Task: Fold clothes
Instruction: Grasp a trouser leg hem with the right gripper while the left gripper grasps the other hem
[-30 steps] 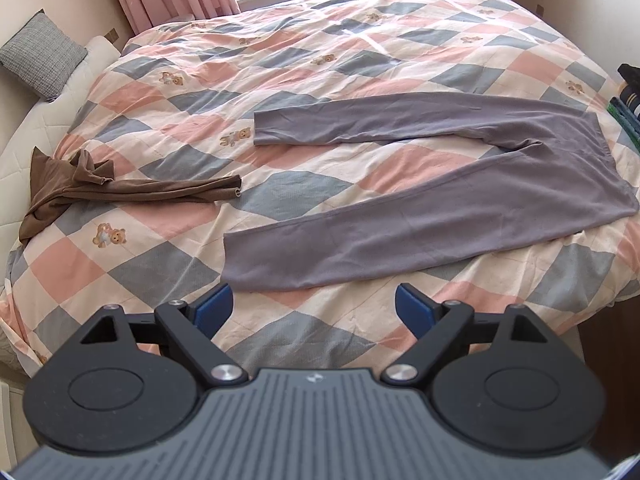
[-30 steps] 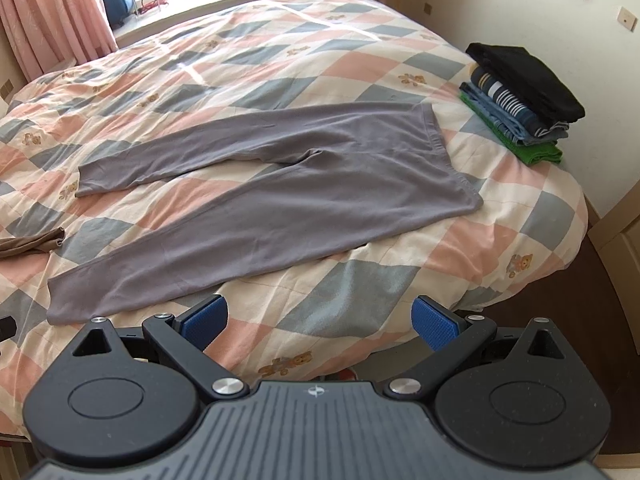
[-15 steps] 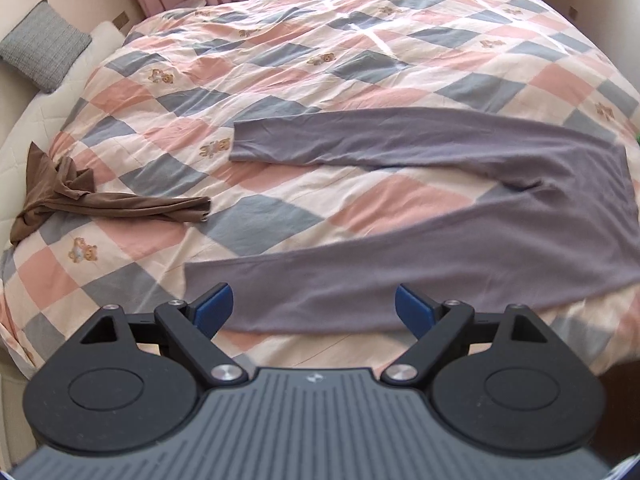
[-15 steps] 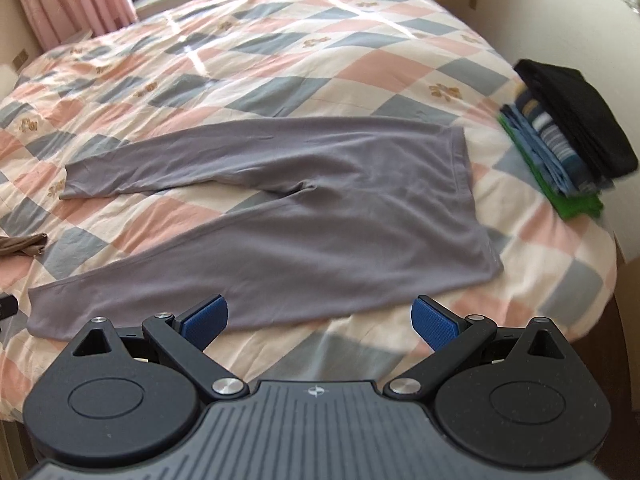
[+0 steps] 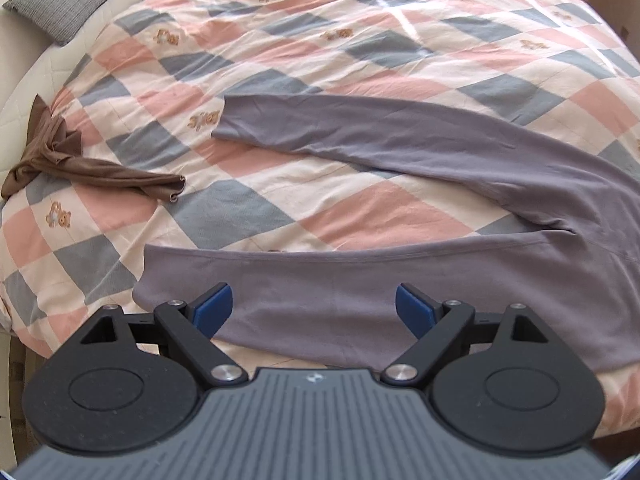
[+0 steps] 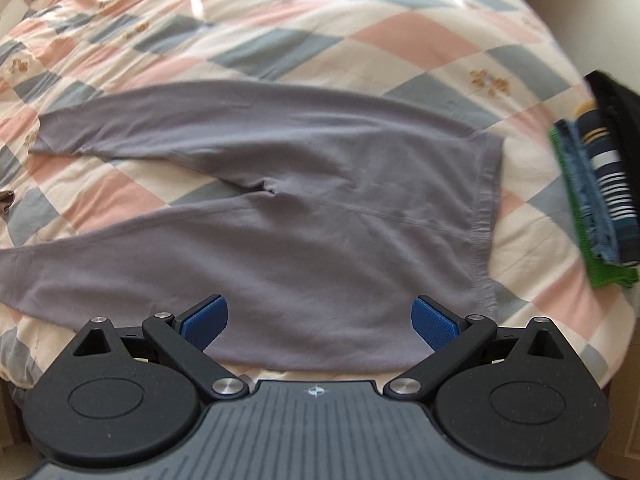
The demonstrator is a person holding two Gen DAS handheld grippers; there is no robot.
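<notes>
Trousers [image 5: 400, 292], one grey pair, lie flat on the quilt [image 5: 360, 40], both grippers [image 5: 314, 308] [image 6: 319, 322] agape above them, holding nothing. Only the left view shows one brown garment [image 5: 92, 170]; only the right, one folded stack [image 6: 600, 184].

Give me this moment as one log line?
left claw: open | right claw: open | grey leggings: flat on bed, unfolded, ungripped

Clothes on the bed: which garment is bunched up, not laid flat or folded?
The brown garment, crumpled and twisted at the bed's left edge. The grey trousers lie spread flat; the stack is folded.
</notes>
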